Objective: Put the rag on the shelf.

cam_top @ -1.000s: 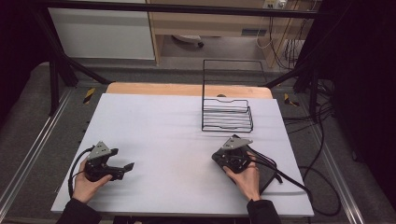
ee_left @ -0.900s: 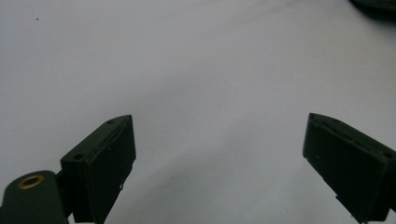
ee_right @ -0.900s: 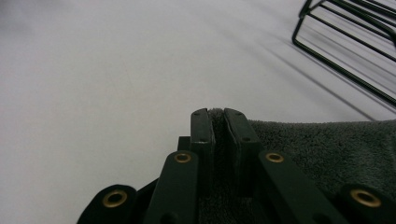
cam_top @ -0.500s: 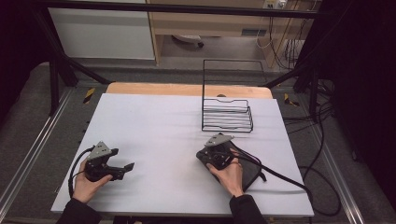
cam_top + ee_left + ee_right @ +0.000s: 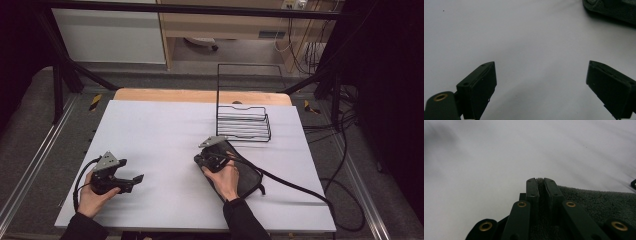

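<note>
Towel [image 5: 245, 176] dark, folded, on table [image 5: 150, 130] right of centre, edge pinched in my right gripper [image 5: 212, 159], jaws clamped on it. Left gripper [image 5: 131, 179] well apart to towel's left, jaws wide, empty, pointing toward it. Rack [image 5: 244, 122] just beyond towel.

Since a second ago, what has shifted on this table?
The right tool, shut on the dark towel, has slid leftward across the white table, dragging the towel toward the middle. The left tool stayed put with its jaws open, and the wire rack has not moved.
</note>
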### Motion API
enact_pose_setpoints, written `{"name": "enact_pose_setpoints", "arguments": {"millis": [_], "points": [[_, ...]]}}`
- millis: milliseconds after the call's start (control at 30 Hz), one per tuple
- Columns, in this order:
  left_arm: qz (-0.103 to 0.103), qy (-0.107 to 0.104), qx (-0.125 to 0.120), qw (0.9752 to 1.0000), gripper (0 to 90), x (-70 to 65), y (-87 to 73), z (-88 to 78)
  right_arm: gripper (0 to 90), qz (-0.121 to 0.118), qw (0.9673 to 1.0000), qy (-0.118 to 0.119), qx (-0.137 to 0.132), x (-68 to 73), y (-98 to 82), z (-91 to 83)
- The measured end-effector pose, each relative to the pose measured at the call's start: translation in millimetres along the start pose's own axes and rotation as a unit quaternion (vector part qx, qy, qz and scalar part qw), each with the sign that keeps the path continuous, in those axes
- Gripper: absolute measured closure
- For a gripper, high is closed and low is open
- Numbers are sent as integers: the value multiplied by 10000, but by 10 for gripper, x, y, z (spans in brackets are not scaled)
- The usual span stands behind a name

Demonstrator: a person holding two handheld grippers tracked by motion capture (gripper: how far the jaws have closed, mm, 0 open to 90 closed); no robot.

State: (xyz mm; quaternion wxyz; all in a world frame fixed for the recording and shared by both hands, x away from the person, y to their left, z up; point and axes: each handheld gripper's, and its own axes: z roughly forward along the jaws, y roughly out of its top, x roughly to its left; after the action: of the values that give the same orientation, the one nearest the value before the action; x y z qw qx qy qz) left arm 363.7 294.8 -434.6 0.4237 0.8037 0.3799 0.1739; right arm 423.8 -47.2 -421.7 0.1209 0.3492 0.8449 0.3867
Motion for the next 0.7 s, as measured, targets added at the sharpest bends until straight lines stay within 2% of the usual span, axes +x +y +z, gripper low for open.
{"name": "enact_pose_setpoints", "arguments": {"millis": [467,633,700], "points": [[13,-10,9,10000,95,0,0,4,834,489,9982,-161,-302,-82,45,236],[19,-12,8,10000,94,-1,1,5,832,566,9975,-269,-319,-84,68,314],[14,-17,11,10000,95,-1,-1,6,826,502,9978,-318,-288,-74,60,357]]}}
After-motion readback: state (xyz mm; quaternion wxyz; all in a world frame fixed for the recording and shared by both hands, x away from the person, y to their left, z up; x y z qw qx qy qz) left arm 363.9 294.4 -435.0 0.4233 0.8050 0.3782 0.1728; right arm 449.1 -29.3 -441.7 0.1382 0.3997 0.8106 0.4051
